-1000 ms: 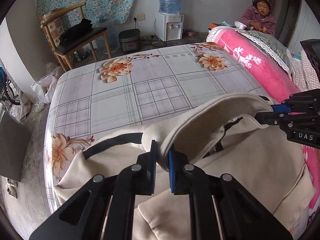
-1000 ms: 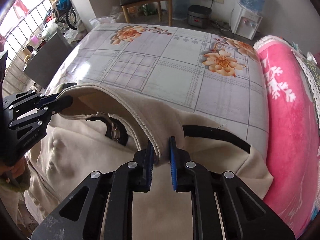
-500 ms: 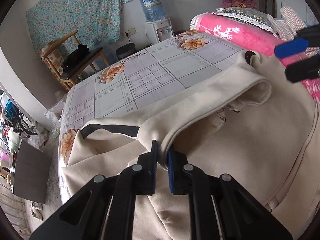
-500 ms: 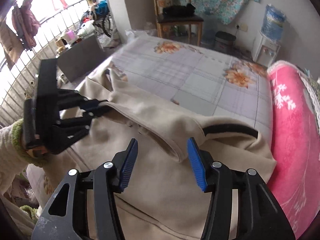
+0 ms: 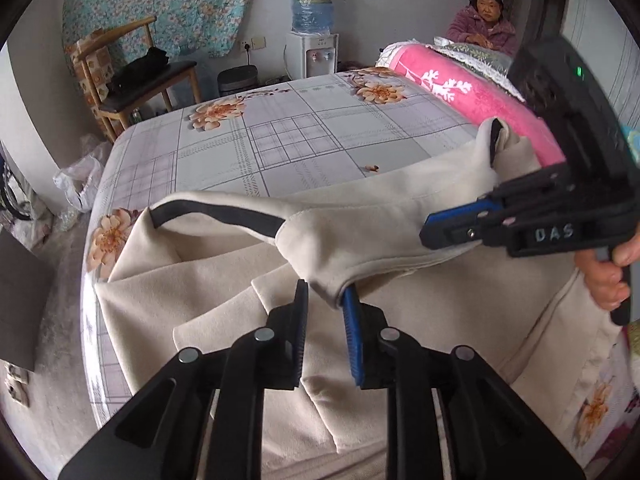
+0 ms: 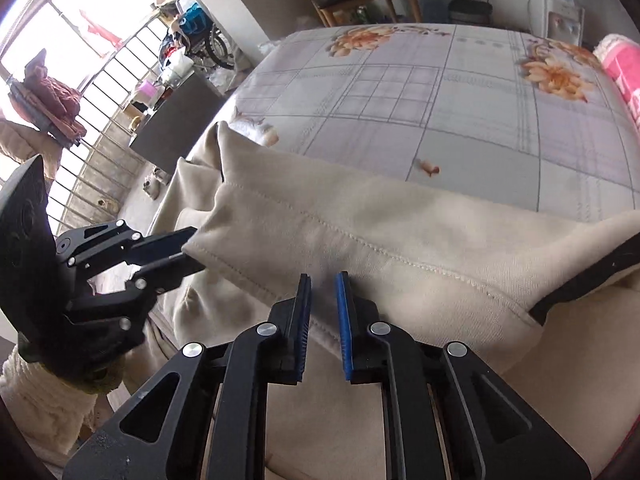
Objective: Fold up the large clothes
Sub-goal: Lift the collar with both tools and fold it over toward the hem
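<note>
A large cream coat (image 5: 224, 312) with black trim (image 5: 224, 214) lies on the near part of the bed (image 5: 304, 148). My left gripper (image 5: 325, 304) is shut on a fold of the coat's edge and holds it lifted; it also shows at the left of the right wrist view (image 6: 188, 250), pinching the fold's corner. My right gripper (image 6: 323, 292) has its jaws nearly shut around the same lifted hem (image 6: 360, 240), with a narrow gap showing. In the left wrist view it (image 5: 444, 228) sits at the right against the fold.
A rolled pink blanket (image 5: 472, 92) lies along the bed's right side, with a seated person (image 5: 484, 20) behind it. A wooden chair (image 5: 136, 76) and a water dispenser (image 5: 312, 24) stand past the bed. A railing (image 6: 92, 120) and clutter are on the left.
My right gripper was shut on the hem, opened wide and moved along the fold, and has closed down on it again. My left gripper kept its grip and the fold stretched out.
</note>
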Action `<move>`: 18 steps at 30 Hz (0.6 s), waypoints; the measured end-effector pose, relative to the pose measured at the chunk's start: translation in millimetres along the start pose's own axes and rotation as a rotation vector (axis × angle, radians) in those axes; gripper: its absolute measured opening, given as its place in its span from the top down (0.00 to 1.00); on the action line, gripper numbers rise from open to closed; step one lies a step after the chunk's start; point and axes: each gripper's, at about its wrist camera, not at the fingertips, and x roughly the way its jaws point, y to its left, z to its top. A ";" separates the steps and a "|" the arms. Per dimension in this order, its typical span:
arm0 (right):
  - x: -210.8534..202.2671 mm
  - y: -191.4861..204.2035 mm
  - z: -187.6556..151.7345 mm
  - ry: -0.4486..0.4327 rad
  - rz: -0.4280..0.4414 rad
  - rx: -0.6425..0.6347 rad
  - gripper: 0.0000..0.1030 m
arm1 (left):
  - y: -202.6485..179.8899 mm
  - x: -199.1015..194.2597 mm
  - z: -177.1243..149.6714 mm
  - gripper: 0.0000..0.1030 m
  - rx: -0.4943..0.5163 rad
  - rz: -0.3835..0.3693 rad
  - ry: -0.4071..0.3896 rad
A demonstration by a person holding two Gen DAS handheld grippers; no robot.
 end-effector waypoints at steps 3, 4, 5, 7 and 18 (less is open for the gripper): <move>1.1 -2.3 -8.6 0.000 0.016 0.012 0.88 | 7.5 -25.3 -2.0 0.82 -0.031 -0.067 -0.060; 1.4 -3.8 -9.5 -0.004 0.026 0.017 0.88 | 10.0 -32.7 -0.2 0.82 -0.044 -0.090 -0.080; 1.5 -4.1 -9.8 -0.006 0.032 0.019 0.88 | 12.1 -38.0 2.9 0.82 -0.061 -0.107 -0.100; 2.6 -3.3 -9.8 -0.012 0.037 0.023 0.88 | 13.6 -41.0 13.8 0.82 -0.089 -0.128 -0.125; -35.5 -7.2 -24.7 -0.101 -0.048 -0.013 0.77 | -0.3 63.2 38.7 0.82 -0.093 -0.008 0.055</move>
